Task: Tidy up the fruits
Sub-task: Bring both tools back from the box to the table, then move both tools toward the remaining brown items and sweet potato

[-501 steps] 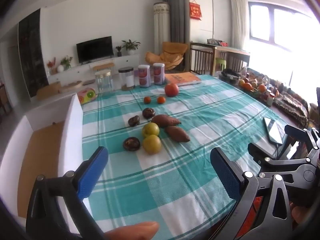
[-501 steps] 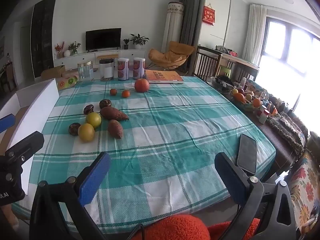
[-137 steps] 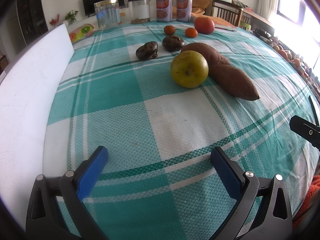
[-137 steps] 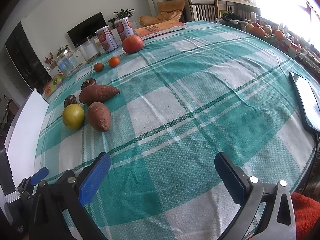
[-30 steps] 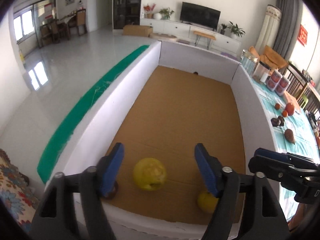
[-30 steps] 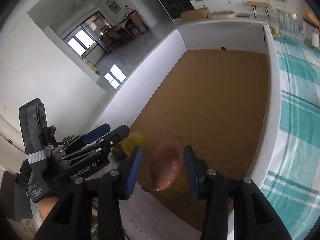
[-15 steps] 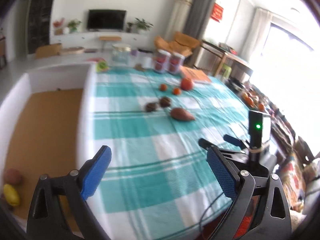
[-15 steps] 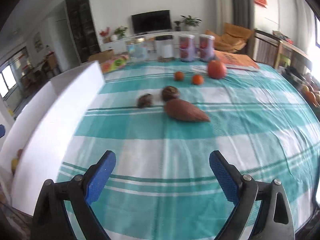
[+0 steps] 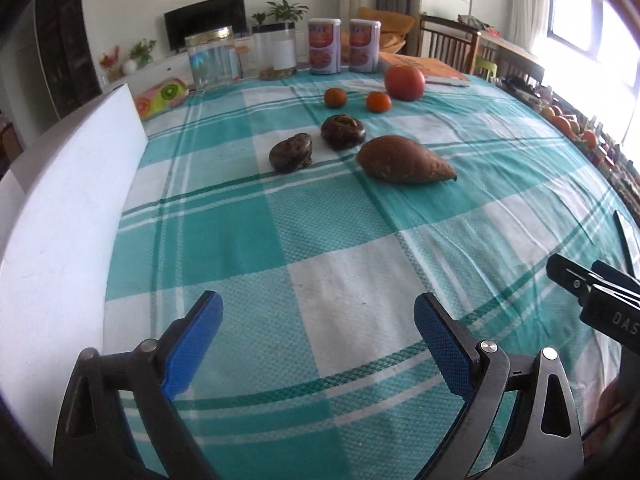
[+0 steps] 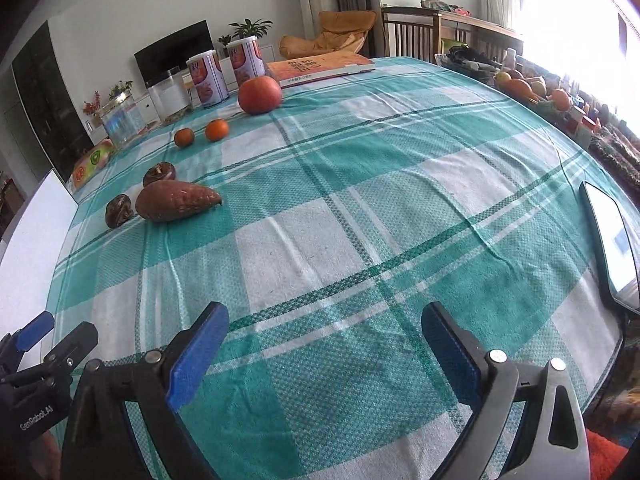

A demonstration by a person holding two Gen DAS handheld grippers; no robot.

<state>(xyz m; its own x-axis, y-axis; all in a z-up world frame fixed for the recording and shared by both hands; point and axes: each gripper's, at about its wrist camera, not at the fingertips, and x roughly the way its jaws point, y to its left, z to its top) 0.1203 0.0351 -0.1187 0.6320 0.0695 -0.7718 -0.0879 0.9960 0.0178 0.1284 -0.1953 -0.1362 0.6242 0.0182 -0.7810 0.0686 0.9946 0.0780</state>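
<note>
A sweet potato [image 9: 400, 158] [image 10: 176, 200] lies on the checked tablecloth, with two dark brown fruits [image 9: 291, 152] [image 9: 343, 131] just to its left. Behind them sit two small oranges [image 9: 335, 97] [image 9: 378, 102] and a large red fruit [image 9: 404, 82] [image 10: 259, 94]. My left gripper [image 9: 318, 308] is open above the near part of the cloth, well short of the fruits and beside the white box wall [image 9: 60, 216]. My right gripper [image 10: 325, 314] hovers over the cloth with its jaws opening and nothing between them.
Glass jars [image 9: 214, 60] and two cans [image 9: 324, 46] line the table's far edge beside an orange book [image 10: 320, 66]. A phone [image 10: 612, 240] lies near the right edge. A basket of fruit [image 10: 520, 86] stands beyond that edge.
Both grippers have swung from over the box back to the table. The left let go of a yellow fruit and the right of a sweet potato; both jaws now stand wide.
</note>
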